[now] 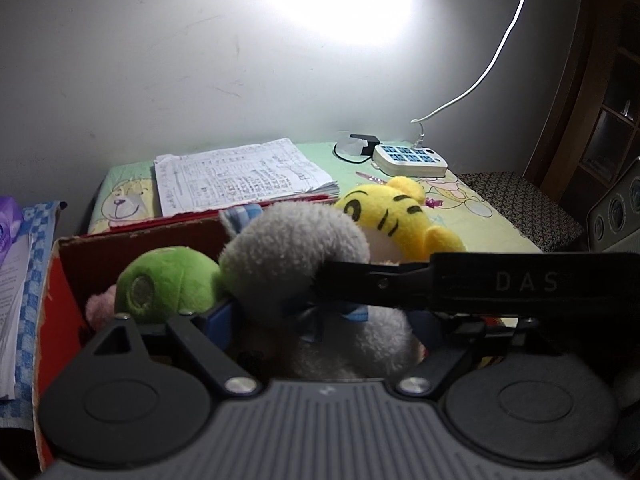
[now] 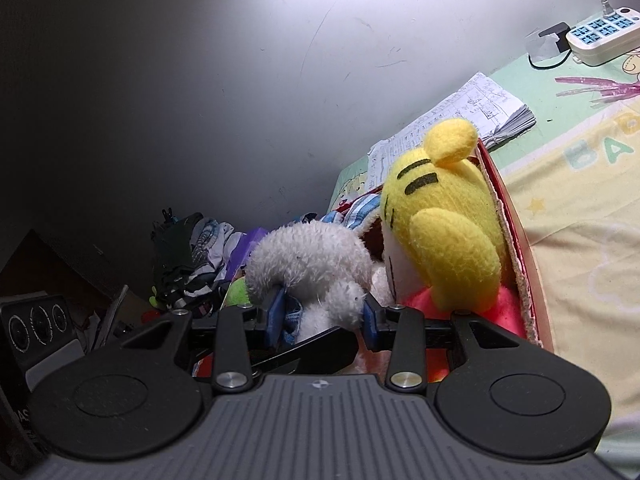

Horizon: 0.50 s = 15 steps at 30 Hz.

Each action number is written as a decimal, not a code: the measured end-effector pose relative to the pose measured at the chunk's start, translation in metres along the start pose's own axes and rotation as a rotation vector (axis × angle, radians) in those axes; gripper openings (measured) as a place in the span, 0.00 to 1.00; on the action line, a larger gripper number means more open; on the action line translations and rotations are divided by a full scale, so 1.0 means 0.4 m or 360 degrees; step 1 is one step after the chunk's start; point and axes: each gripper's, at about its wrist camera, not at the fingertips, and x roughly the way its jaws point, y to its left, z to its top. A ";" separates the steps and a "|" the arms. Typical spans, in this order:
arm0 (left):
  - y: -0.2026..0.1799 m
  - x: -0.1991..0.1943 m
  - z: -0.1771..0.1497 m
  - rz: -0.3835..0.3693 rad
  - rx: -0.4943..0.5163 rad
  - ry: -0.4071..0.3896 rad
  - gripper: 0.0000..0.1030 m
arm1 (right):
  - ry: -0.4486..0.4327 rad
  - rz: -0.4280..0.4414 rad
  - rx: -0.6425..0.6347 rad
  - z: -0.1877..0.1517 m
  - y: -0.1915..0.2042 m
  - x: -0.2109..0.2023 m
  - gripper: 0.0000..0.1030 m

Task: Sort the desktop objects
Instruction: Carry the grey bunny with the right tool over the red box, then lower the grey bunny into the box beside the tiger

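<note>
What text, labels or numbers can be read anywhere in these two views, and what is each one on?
"DAS": raised letters on the black gripper finger crossing the left wrist view; it may run on past the edge.
"BA": pastel letters on the cartoon table cover, cut off at the frame edge.
Stack of handwritten papers: covered in writing, too small to read.
Power strip: no legible marking.
Paper at the left edge: print too blurred.

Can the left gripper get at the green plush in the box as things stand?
Probably not cleanly. The green plush sits just left of the left gripper, but the white plush fills the space between its fingers and the right gripper is clamped on that same toy, crossing in front.
</note>
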 end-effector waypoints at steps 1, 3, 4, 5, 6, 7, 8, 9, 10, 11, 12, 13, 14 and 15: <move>-0.002 0.002 0.002 0.0002 0.0005 0.0009 0.86 | 0.0001 -0.0003 0.0003 0.000 -0.002 0.003 0.40; -0.009 0.004 0.004 0.0008 0.0017 0.0032 0.87 | 0.0004 -0.0008 0.0008 -0.001 -0.006 0.004 0.40; -0.012 0.004 0.003 0.0006 0.0022 0.0041 0.88 | 0.0009 -0.0011 0.0010 -0.002 -0.007 0.002 0.40; -0.017 0.006 0.002 0.0003 0.0029 0.0053 0.89 | 0.0015 -0.0016 0.0011 -0.004 -0.009 -0.002 0.39; -0.020 0.007 0.001 -0.0002 0.0034 0.0066 0.91 | 0.0019 -0.0021 0.0012 -0.007 -0.011 -0.005 0.39; -0.023 0.011 0.001 -0.0010 0.0037 0.0086 0.92 | 0.0022 -0.0023 0.0016 -0.010 -0.015 -0.009 0.39; -0.026 0.013 0.001 -0.0016 0.0033 0.0102 0.95 | 0.0022 -0.0020 0.0017 -0.013 -0.017 -0.013 0.39; -0.029 0.017 0.003 -0.0019 0.0027 0.0120 0.96 | 0.0023 -0.0021 0.0008 -0.014 -0.015 -0.016 0.39; -0.031 0.022 0.005 -0.0019 0.0023 0.0142 0.96 | 0.0024 -0.0031 0.0004 -0.014 -0.013 -0.016 0.39; -0.034 0.027 0.006 -0.0010 0.0019 0.0162 0.96 | 0.0023 -0.0037 0.0009 -0.014 -0.012 -0.016 0.39; -0.036 0.031 0.006 0.0002 0.0017 0.0177 0.96 | 0.0022 -0.0039 0.0012 -0.014 -0.012 -0.015 0.39; -0.037 0.034 0.007 0.0005 0.0010 0.0188 0.96 | 0.0020 -0.0042 0.0017 -0.014 -0.011 -0.015 0.40; -0.035 0.035 0.006 -0.0003 -0.0003 0.0200 0.96 | 0.0017 -0.0045 0.0023 -0.014 -0.011 -0.015 0.40; -0.033 0.036 0.006 -0.0009 -0.0017 0.0214 0.96 | 0.0017 -0.0046 0.0029 -0.013 -0.011 -0.016 0.40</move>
